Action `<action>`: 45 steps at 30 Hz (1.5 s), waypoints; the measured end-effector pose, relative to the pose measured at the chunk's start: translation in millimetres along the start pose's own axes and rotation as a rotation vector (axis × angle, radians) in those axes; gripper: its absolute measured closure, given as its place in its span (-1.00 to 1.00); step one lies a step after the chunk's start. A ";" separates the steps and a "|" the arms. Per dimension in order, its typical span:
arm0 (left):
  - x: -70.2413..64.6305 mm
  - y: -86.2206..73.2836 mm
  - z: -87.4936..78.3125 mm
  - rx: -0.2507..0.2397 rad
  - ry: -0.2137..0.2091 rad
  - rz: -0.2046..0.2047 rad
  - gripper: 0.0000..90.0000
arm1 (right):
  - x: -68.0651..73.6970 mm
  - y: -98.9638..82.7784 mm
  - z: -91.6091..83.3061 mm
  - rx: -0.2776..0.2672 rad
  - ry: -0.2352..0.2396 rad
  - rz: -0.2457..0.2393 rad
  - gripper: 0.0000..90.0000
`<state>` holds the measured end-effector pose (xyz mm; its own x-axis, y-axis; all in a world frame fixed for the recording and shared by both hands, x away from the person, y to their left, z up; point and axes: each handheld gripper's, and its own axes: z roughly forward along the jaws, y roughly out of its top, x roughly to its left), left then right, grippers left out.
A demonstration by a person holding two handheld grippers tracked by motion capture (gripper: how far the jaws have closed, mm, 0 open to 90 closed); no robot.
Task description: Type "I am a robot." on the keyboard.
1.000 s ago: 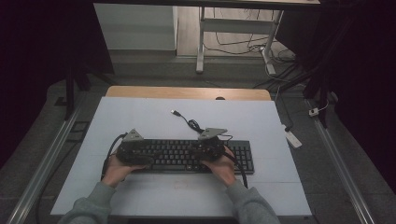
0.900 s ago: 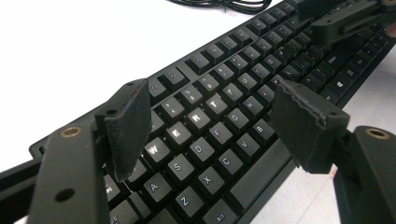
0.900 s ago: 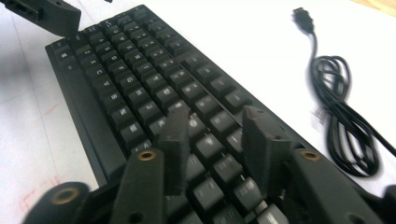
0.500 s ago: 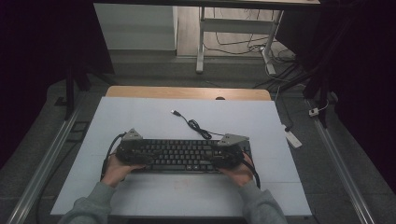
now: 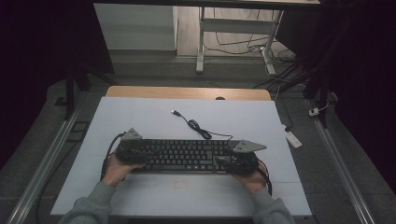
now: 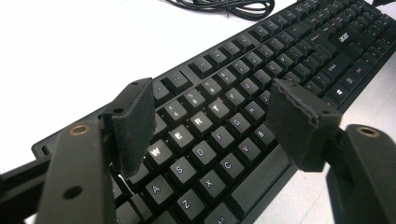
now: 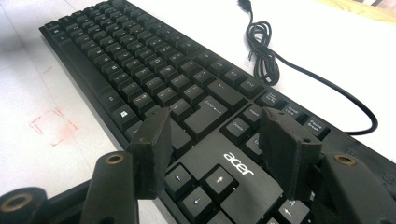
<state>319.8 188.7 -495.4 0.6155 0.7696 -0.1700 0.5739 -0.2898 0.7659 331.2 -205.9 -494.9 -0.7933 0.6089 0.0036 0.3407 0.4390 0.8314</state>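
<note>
— Where does the keyboard (image 5: 187, 156) sit on your table (image 5: 140, 112)?

— Across its near half, lengthwise. Your left gripper (image 5: 133, 150) is over its left end, your right gripper (image 5: 229, 161) over its right end.

— And the cable (image 5: 198, 128)?

— Behind the keyboard, on the table; it runs from the right part toward the far middle, plug (image 5: 175, 112) farthest from you.

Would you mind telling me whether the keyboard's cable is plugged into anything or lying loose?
Loose: the cable lies partly bunched on the table behind the keyboard, and its plug rests free on the bare surface.
</note>
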 end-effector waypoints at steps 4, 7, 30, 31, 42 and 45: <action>-1.2 0.1 1.5 0.002 -0.004 0.007 -0.11 | -0.4 -2.3 -2.0 -0.009 -0.004 0.003 -0.01; -2.3 0.2 3.6 0.010 -0.006 0.016 0.04 | -0.8 -3.2 -2.9 -0.006 -0.008 0.002 -0.01; -11.4 2.9 41.0 0.054 0.001 0.070 0.98 | -1.4 -3.6 -0.2 0.002 -0.009 -0.006 0.01; -11.5 2.8 41.6 0.057 0.001 0.070 0.98 | -1.5 -3.6 -0.2 0.002 -0.009 -0.006 0.02; -11.7 0.8 49.2 0.084 0.017 0.077 0.98 | -1.3 -3.7 0.5 0.007 -0.010 -0.012 0.02; -12.0 0.5 50.6 0.090 0.019 0.081 0.98 | -1.5 -3.9 0.6 0.006 -0.010 -0.011 0.02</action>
<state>340.1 150.6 -524.3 0.6519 0.7519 -0.0980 0.5699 -0.4006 0.7175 331.3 -208.2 -498.5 -0.7918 0.6107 -0.0108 0.3355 0.4497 0.8277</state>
